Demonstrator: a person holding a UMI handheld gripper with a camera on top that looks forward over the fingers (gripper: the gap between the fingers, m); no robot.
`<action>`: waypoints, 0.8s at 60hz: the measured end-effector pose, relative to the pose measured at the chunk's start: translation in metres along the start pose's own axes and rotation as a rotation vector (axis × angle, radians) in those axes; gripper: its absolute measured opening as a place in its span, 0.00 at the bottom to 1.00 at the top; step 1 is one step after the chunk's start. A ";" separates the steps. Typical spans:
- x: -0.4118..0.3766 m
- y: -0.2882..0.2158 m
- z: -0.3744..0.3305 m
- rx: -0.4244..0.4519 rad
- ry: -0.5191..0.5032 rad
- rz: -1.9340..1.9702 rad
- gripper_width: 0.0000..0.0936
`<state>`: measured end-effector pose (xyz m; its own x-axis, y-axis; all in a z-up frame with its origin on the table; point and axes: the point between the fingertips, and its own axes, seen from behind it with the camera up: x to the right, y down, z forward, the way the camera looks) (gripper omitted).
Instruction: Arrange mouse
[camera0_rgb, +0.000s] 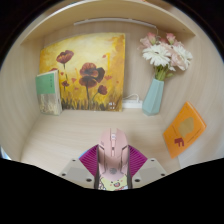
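Gripper view. A pale pink computer mouse (113, 152) is shown between the two fingers of the tool (112, 166), its length running forward along them. The magenta pads (90, 160) lie against its flanks on either side, so the tool is judged to be closed on the mouse and carrying it; no gap is visible at either side. Whether the mouse is lifted or resting on the light wooden bench (75, 135) cannot be told.

Beyond the fingers, the back of the bench is occupied by a poppy painting (88, 72) leaned against the wall, a teal book (48, 92) stood upright at its left, and a pale blue vase (154, 96) holding pink and white flowers (165, 50). A small white object just left of the vase cannot be identified. An orange booklet (184, 128) lies flat on the bench to the right, nearer the tool.

Risks, as judged: the rounded, smooth shell could slip forward out of the pads if grip is relaxed early; a far forward reach could tip the vase or knock the leaning painting; a rightward drift could set the mouse on the booklet.

Open room is offered by the bare bench directly ahead of the fingers and to their left, bounded behind by the painting and book.
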<state>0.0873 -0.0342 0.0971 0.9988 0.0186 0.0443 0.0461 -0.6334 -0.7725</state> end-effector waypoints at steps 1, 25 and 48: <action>-0.001 0.010 0.005 -0.012 0.000 0.007 0.40; -0.024 0.106 0.042 -0.146 -0.065 0.018 0.41; -0.031 0.084 0.006 -0.155 -0.030 -0.018 0.74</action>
<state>0.0604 -0.0833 0.0268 0.9980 0.0522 0.0365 0.0633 -0.7446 -0.6645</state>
